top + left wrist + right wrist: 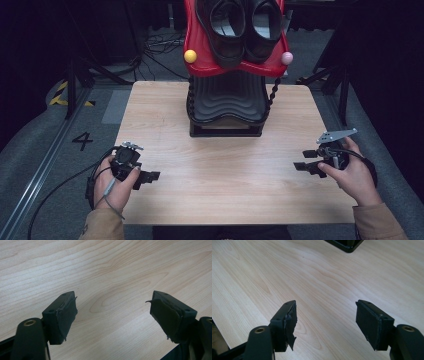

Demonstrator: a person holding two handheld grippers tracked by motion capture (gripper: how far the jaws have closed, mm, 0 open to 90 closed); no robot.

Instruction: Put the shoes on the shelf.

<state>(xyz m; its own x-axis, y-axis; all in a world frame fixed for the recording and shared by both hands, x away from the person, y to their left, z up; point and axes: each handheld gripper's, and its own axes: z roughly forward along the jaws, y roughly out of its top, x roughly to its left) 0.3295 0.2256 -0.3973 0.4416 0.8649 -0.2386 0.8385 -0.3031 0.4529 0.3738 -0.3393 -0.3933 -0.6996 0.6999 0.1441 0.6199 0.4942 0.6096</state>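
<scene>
- The pair of black shoes (244, 27) sits on the red top tier (200, 60) of a shoe rack (227, 102), at the far middle of the wooden table (220, 185); the toes point toward the near side and the two shoes lie side by side, touching.
- The red tier carries a yellow knob (190, 56) at its left corner and a pink knob (286, 58) at its right corner.
- Below it, a black ribbed tier (227, 100) of the rack stands on the tabletop, joined to the red one by dark twisted posts.
- The left gripper (150, 176) is at the near left edge of the table, held in the person's left hand (117, 187), well apart from the rack; it points toward the right.
- In the left gripper view its jaws stand spread wide, with bare wood grain between the pads (66, 315).
- The right gripper (305, 161) is at the near right edge, held in the right hand (352, 177), pointing left; a grey three-cornered plate (337, 135) sits on top.
- In the right gripper view its jaws are also spread apart with nothing between them, and a black corner of the rack base (345, 245) shows at the far edge.
- Cables (160, 42) lie on the grey floor beyond the table.
</scene>
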